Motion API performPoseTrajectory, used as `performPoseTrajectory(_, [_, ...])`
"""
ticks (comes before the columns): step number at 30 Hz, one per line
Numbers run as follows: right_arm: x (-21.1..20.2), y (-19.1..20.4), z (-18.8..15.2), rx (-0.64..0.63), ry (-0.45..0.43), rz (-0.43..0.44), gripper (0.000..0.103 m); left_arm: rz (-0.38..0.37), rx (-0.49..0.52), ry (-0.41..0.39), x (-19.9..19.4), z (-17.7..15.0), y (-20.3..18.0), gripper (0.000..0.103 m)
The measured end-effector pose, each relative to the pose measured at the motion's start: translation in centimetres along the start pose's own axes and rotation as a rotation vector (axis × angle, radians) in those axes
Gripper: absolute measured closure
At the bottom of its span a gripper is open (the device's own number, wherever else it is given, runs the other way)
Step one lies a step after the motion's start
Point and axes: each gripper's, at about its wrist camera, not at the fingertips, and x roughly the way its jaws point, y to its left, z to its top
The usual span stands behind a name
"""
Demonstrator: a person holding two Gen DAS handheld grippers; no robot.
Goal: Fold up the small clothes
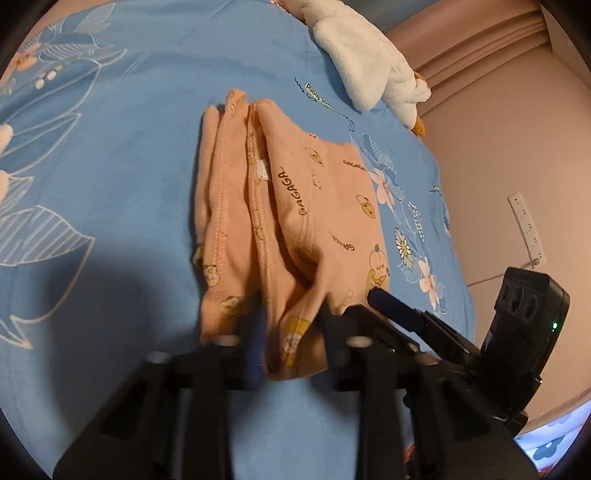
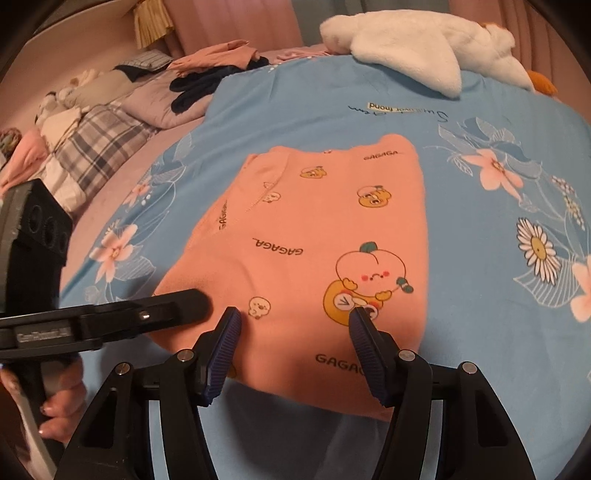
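Right tongs (image 2: 295, 321) stand open over the folded peach garment (image 2: 306, 236) on the blue sheet (image 2: 480, 332).

Blue floral bedsheet (image 2: 480, 122), pink wall (image 1: 498, 147), pink curtains (image 2: 229, 22)

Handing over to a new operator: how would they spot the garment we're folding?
On the blue floral bedsheet, below the white plush toy, lies a folded peach garment. It alone is printed with "GAGAGA" lettering and cartoon peach characters, and it lies right at both grippers' tips.
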Motion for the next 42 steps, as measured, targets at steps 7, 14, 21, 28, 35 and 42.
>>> performPoseTrajectory(7, [-1.3,-0.2,-0.2,0.028,-0.019,-0.009,0.04,0.059,0.038,-0.096,-2.5,-0.1,-1.7,0.095])
performPoseTrajectory(14, [-0.9,-1.1,-0.3,0.061,-0.002,-0.034,0.04,0.206,0.077,-0.016,0.2,-0.6,-0.3,0.089])
performPoseTrajectory(21, [-0.6,-1.5,-0.4,0.068,0.0,-0.055,0.04,0.271,0.189,-0.051,-0.2,-0.7,-2.0,0.066])
performPoseTrajectory(28, [-1.8,-3.7,0.7,0.118,-0.06,-0.071,0.029,0.267,0.19,-0.177,-2.0,1.4,-1.9,0.028])
performPoseTrajectory(35, [0.7,-7.2,2.9,0.197,-0.011,-0.025,0.028,0.164,0.061,-0.076,2.1,4.7,0.2,0.027])
performPoseTrajectory(42, [2.9,-7.7,3.8,0.234,0.017,0.098,0.028,0.129,0.031,-0.05,4.5,6.3,0.3,0.03])
